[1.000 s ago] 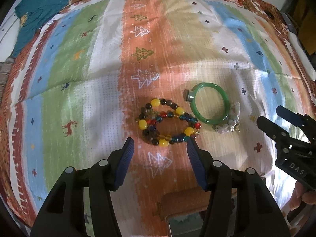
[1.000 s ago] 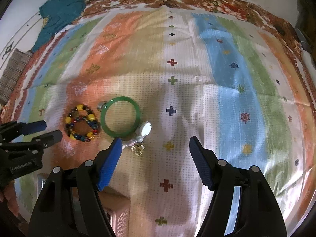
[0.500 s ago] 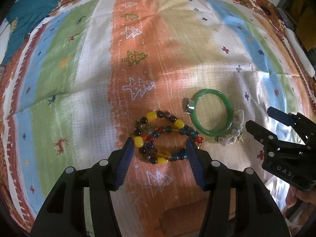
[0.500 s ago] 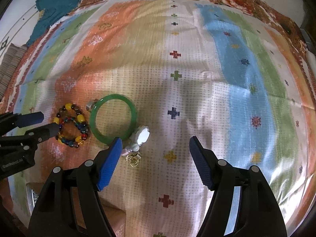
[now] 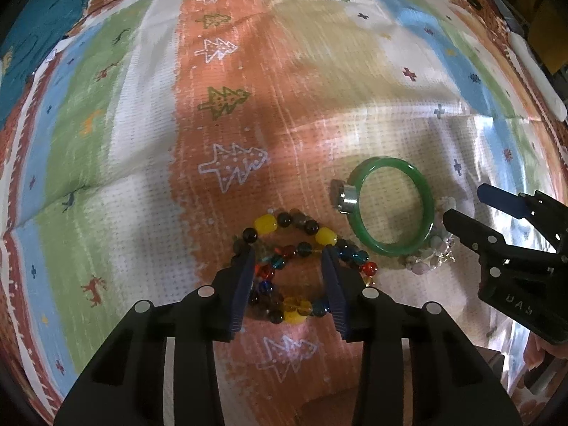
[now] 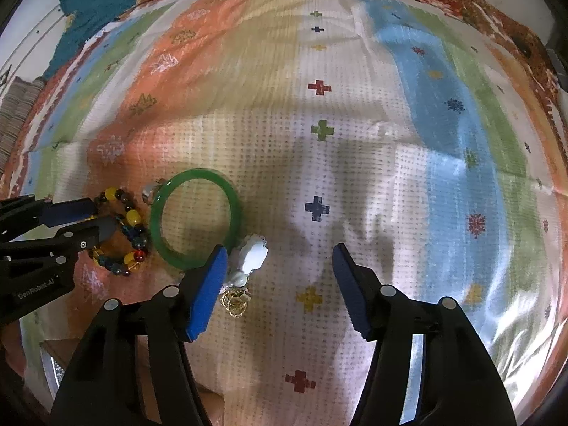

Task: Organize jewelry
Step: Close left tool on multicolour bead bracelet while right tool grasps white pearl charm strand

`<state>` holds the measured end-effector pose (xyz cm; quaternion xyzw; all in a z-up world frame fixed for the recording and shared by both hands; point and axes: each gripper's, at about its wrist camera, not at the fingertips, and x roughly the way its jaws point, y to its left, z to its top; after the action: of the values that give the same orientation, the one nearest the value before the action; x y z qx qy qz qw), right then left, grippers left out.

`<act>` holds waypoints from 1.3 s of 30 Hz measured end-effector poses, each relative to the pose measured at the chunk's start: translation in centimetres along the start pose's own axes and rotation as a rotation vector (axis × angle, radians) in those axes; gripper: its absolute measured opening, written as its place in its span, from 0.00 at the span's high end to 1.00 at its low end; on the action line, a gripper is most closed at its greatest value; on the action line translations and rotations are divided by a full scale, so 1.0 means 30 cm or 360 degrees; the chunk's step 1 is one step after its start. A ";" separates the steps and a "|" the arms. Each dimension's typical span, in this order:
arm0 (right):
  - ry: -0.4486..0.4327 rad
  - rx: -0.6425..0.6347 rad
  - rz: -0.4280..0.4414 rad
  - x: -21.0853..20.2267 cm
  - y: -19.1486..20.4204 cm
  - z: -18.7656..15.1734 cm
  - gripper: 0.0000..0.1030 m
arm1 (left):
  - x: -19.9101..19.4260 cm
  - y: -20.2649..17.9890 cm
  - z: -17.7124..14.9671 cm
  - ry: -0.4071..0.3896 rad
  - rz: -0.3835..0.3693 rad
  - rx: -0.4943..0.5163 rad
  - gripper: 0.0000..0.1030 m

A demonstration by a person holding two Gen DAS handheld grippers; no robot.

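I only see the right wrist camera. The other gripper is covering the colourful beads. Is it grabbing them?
Observer: Not yet. In the left wrist view the left gripper has the middle of the beaded bracelet between its fingers, and its jaws are closing.
Child: Do all the beads fit inside?
Observer: No. Some beads stick out past both fingers.
Child: What's the shiny bit by the green bangle?
Observer: A silver ring. It touches the outer edge of the green bangle.

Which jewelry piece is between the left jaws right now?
The multicolored beaded bracelet. The left gripper straddles it, jaws closing around it. The green bangle, silver ring and pale pendant lie off to its side, outside the jaws.
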<state>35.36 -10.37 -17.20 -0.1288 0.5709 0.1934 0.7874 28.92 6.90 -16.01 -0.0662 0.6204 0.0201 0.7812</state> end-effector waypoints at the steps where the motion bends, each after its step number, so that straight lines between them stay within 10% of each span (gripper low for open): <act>1: 0.0007 0.0000 0.0000 0.007 0.000 0.001 0.46 | 0.005 0.000 0.001 0.0005 0.0004 0.0002 0.63; 26: 0.0016 -0.0081 0.0053 0.041 0.034 -0.005 0.92 | 0.060 -0.007 -0.021 0.0010 0.0078 0.0095 0.90; 39: -0.0087 -0.0076 0.0057 -0.050 0.029 -0.003 0.92 | -0.036 0.001 -0.018 -0.0042 0.0050 0.0014 0.91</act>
<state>34.47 -9.87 -15.78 -0.1319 0.5466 0.2246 0.7959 28.15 6.93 -15.09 -0.0528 0.6111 0.0306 0.7892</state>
